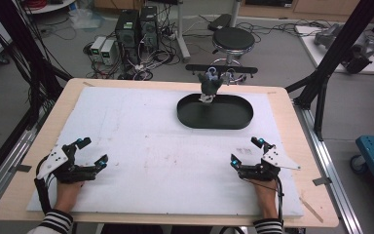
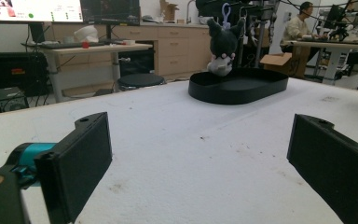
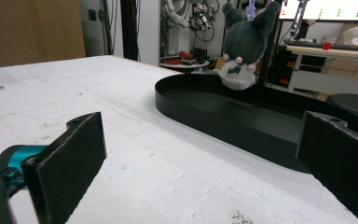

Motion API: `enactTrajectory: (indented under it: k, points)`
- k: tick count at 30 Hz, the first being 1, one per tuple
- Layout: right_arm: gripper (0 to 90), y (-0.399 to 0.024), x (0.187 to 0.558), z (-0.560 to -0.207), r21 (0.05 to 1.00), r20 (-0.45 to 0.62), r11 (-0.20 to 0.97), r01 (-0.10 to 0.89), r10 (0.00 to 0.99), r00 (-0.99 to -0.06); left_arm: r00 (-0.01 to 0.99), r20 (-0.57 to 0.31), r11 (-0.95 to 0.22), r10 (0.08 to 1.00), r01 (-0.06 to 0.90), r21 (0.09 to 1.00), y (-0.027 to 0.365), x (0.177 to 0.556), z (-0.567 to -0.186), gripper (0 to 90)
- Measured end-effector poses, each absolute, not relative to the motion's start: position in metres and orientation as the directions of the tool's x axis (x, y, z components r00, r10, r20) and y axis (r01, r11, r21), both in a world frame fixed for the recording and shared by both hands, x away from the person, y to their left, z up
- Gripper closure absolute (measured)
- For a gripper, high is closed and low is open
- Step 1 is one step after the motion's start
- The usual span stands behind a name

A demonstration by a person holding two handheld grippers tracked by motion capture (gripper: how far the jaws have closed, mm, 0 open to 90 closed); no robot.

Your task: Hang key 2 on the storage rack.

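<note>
near the table's front edge, both hand-held grippers, left and right, rest low, jaws open, empty.

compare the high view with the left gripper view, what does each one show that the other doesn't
High view alone: both hands at the near edge of the white foam-covered table, the left gripper and right gripper each with jaws apart and nothing between them, plus the round black stool beyond the table.

Left gripper view alone: a lit monitor, wooden cabinets and a seated person in the background.

Shared: the black oval tray with the dark grey plush toy at its far rim.
</note>
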State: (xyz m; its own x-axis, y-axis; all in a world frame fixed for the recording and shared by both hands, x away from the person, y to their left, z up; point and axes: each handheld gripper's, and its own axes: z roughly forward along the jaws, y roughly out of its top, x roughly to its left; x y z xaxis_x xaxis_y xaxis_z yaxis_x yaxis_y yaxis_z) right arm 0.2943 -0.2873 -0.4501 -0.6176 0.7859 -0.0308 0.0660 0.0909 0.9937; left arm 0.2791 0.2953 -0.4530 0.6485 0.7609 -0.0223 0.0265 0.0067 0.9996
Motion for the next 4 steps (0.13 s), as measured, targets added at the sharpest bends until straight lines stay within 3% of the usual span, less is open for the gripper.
enactTrajectory:
  k: [4]
  points:
    - [0.8, -0.2884, 0.2949, -0.4504, 0.994, -0.012, 0.074, 0.077, 0.791, -0.612, 0.648, -0.019, 0.004, 0.761, 0.025, 1.000, 0.2953, 0.2789, -0.4531, 6.8]
